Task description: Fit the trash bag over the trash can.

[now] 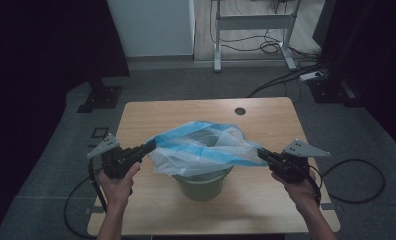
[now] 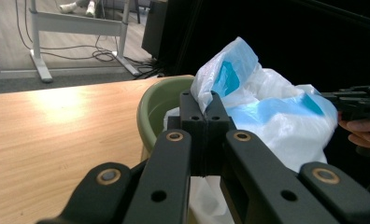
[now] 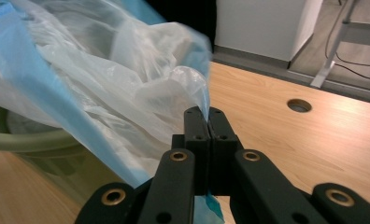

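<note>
Pinching the rim of a thin plastic bag (image 1: 201,145), the left hand-held gripper (image 1: 148,148) has its jaws closed flat on a fold of the film, as the left gripper view shows; the right hand-held gripper (image 1: 262,155) does the same on the opposite side, jaws pressed together with a wisp of plastic rising between them. Between the two, the bag is stretched open and held just above a green bucket (image 1: 203,186), which stands on the worktop (image 1: 156,207) toward its near edge, about midway between the left and right edges. The lower part of the bag seems to hang into the bucket's mouth.

The bag looks very light, limp and slippery — white translucent film with blue bands, crinkled, with no stiffness of its own. It will likely sag, cling and slide out of a loose pinch, and a hard pull could stretch or tear it. The best hold is probably where it is taken now: a doubled fold at the rim, on opposite sides, so the mouth stays wide. The bucket looks rigid and light enough to shift if the bag drags on it.

Counted — one bag, one bucket, two hand-held grippers, one worktop with one round hole (image 1: 240,111) near its far edge.
</note>
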`<state>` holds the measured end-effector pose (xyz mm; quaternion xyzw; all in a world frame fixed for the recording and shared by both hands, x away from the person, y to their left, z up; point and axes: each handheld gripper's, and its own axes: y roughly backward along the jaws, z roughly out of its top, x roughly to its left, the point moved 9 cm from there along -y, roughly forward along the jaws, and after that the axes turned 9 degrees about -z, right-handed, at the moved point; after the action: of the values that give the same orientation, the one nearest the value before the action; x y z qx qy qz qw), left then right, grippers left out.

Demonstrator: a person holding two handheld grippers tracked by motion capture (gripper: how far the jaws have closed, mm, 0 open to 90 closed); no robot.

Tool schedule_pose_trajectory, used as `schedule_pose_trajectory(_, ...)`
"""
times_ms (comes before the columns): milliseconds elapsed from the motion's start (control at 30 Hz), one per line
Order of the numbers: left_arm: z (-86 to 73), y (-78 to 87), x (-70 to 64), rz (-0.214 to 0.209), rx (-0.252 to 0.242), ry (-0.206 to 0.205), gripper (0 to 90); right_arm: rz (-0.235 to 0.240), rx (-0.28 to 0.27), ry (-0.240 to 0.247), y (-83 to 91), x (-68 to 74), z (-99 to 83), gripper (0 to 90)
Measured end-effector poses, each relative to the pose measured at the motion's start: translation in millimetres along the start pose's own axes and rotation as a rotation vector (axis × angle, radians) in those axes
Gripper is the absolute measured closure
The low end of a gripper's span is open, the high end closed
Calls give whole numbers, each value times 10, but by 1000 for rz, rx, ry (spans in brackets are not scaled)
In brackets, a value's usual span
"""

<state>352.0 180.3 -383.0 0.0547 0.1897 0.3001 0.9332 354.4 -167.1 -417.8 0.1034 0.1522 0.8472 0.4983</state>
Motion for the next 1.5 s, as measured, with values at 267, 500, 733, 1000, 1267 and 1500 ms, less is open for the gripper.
schedule_pose_trajectory(267,-215,119,18,-31,20,33,900,0,-4,-10,93,-53,-90,880)
schedule_pose_trajectory(500,-447,239,56,-61,33,72,900,27,28,-16,122,38,-369,880)
schedule_pose_trajectory(733,-598,332,75,-94,31,93,900,54,50,-12,130,139,-539,880)
schedule_pose_trajectory(1000,-740,383,106,-130,47,114,900,77,63,-15,163,199,-670,880)
schedule_pose_trajectory(1267,-848,400,90,-151,83,99,900,106,74,-16,138,304,-818,879)
schedule_pose_trajectory(1500,-969,401,119,-178,113,119,900,124,73,-7,170,346,-872,879)
